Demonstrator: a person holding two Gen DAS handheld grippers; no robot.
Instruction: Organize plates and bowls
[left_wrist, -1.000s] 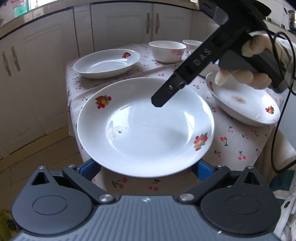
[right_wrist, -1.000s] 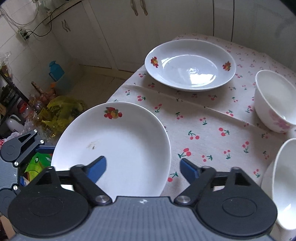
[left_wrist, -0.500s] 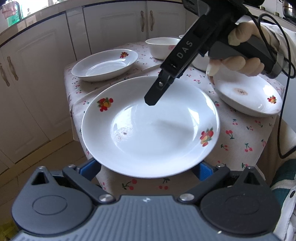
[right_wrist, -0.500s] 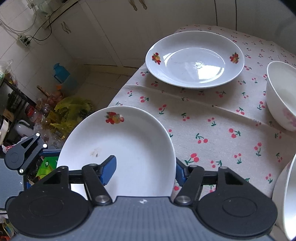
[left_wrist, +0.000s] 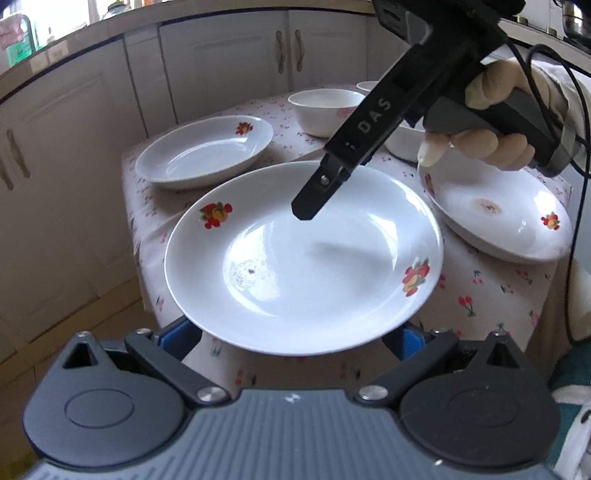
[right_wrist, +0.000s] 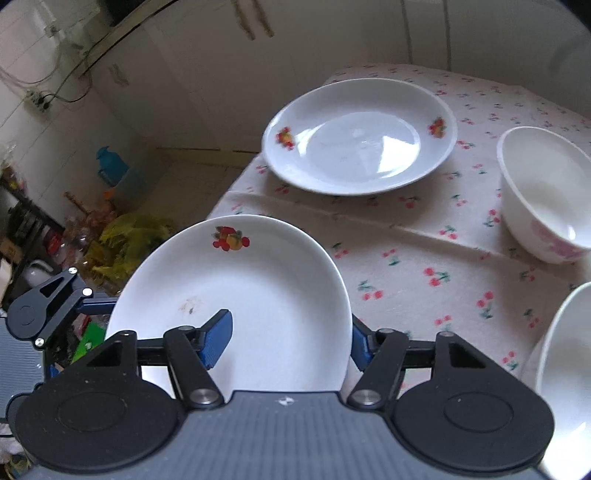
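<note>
A white plate with fruit prints (left_wrist: 303, 258) sits at the table's near-left edge; it also shows in the right wrist view (right_wrist: 236, 302). My left gripper (left_wrist: 295, 338) is open, its blue fingers (left_wrist: 181, 334) spread wide below the plate's near rim. My right gripper (right_wrist: 291, 338) straddles the plate's rim, one finger (right_wrist: 218, 338) above the plate and the other beside its edge; its arm (left_wrist: 354, 147) reaches over the plate. A second plate (right_wrist: 360, 136) lies at the far left, a third (left_wrist: 506, 218) at right, with white bowls (right_wrist: 546, 192) behind.
The cherry-print tablecloth (right_wrist: 413, 258) covers a small table. White cabinets (left_wrist: 229, 70) stand behind it. Floor clutter, a yellow bag (right_wrist: 125, 236) and a blue jug (right_wrist: 110, 166) lie left of the table. A cable (left_wrist: 576, 206) hangs at right.
The right gripper has moved in over the near plate and narrowed around its rim. The plate sits higher and closer in both views. The left gripper stays spread under it.
</note>
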